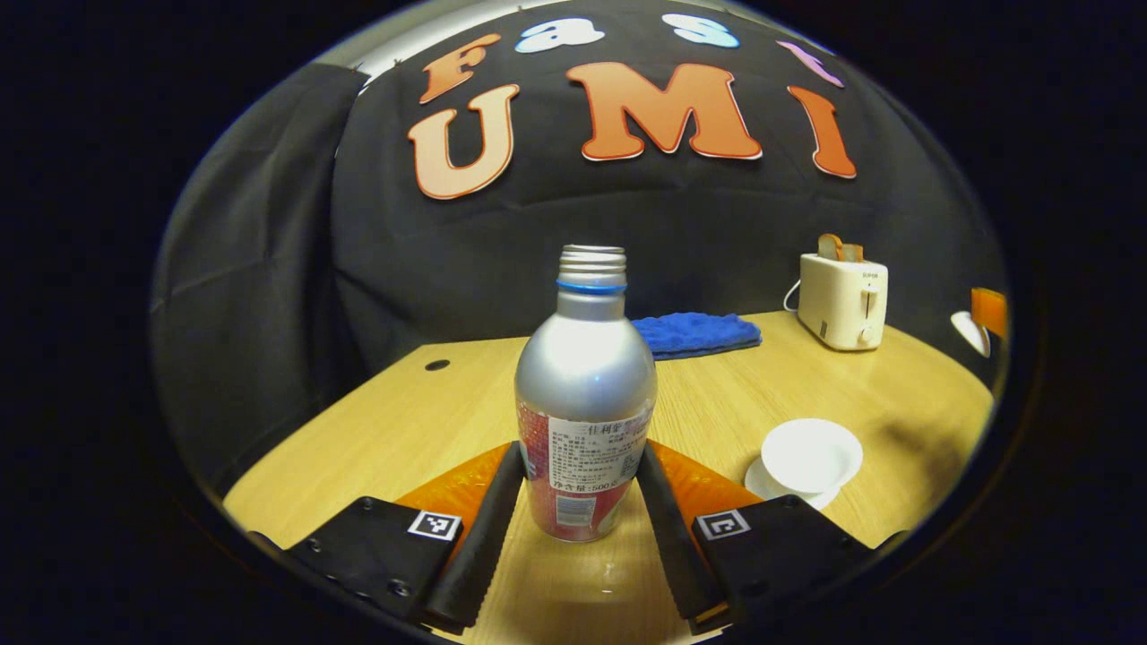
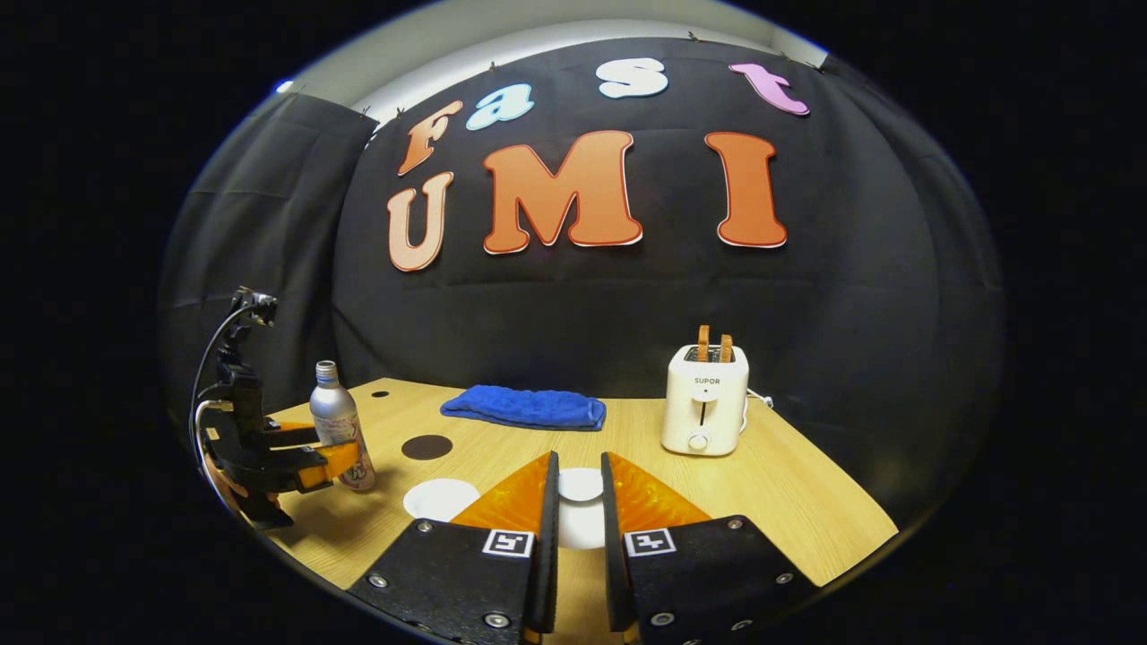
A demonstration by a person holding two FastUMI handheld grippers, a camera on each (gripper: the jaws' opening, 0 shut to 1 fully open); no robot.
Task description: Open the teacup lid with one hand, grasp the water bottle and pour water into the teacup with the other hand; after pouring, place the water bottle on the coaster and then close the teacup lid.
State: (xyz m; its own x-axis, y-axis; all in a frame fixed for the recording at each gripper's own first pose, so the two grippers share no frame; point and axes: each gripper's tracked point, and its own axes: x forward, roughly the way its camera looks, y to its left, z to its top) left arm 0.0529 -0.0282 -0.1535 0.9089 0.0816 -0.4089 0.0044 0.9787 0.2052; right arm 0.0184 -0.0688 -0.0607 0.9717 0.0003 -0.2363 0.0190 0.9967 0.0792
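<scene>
Lid-lifting looks done: the right gripper is pinched nearly closed on the white lid, and the teacup sits uncovered on the table. The left gripper has both fingers pressed against the flanks of the upright, uncapped water bottle, so pouring, setting the bottle down and re-covering the cup all seem left to do. The right gripper view adds the dark round coaster just beyond the cup, while the left gripper view gives the cup's open mouth.
</scene>
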